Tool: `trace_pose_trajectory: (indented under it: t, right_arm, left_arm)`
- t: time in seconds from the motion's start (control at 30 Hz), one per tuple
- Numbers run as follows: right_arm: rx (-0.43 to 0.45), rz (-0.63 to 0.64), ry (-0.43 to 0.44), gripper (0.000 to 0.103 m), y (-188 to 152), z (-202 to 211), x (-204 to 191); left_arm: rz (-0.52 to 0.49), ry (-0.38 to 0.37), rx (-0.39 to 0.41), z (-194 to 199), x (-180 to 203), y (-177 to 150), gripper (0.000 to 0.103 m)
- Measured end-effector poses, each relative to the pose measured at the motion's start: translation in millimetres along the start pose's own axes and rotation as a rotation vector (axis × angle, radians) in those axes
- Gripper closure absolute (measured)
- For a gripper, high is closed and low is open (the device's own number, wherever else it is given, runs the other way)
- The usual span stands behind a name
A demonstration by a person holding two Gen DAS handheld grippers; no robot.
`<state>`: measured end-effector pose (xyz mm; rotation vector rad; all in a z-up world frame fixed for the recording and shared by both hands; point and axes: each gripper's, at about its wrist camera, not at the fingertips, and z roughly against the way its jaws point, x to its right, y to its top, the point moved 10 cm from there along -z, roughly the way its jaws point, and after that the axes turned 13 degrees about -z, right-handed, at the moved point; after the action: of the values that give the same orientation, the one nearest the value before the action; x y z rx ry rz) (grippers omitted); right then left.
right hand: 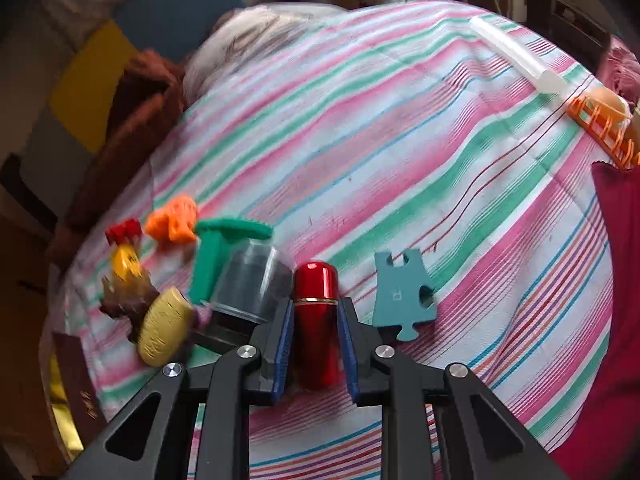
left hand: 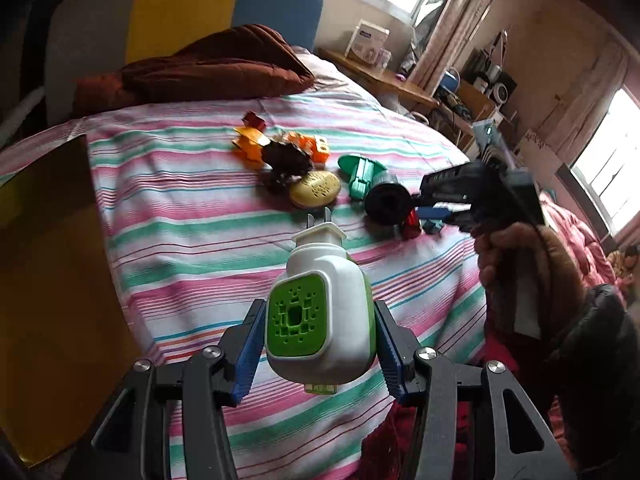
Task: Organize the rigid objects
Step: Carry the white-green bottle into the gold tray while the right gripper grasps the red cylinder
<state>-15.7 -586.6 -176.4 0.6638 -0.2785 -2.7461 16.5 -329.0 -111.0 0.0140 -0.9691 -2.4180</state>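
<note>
Item 1. Left gripper (left hand: 320,340): jaws clamped on a white plug-in vaporiser (left hand: 322,320) with a green vented face, held above the striped bedsheet (left hand: 180,240); its two prongs pointed away from the camera, and its lower end was partly hidden behind the body.

Item 2. Right gripper (right hand: 314,344): jaws closed against the sides of a red lipstick tube (right hand: 315,320) lying on the sheet; the tube's near end was hidden between the fingers.

Item 3. Cluster toward the left edge of the bed, blurred in the right wrist view: green plastic piece (right hand: 216,256), grey cylinder under a clear cap (right hand: 252,284), yellow oval case (right hand: 164,330), orange blocks (right hand: 174,220), small red block (right hand: 124,230), and a dark brown object (right hand: 120,296) too smeared to identify.

Item 4. Teal flat cut-out (right hand: 404,292), just beside the right gripper.

Item 5. Orange rack (right hand: 600,128) at the sheet's far right edge, cut off by the frame.
</note>
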Motion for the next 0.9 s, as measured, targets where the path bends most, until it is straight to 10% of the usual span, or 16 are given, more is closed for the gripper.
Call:
trace_pose_trajectory:
  t: [0.3, 0.47, 0.63, 0.9]
  right_arm:
    - [-0.027, 0.05, -0.074, 0.077, -9, -11, 3]
    - [-0.027, 0.074, -0.11, 0.077, -13, -15, -1]
    - [-0.009, 0.135, -0.15, 0.077, -17, -18, -7]
    - [0.011, 0.198, -0.178, 0.077, -21, -19, -11]
  left_arm:
    - [0.061, 0.073, 0.079, 55, -47, 2, 0.051]
    - [0.17, 0.225, 0.099, 99, -134, -9, 0.051]
    - [0.259, 0.405, 0.034, 123, -238, -35, 0.051]
    - [0.4, 0.489, -0.063, 101, -326, -60, 0.051]
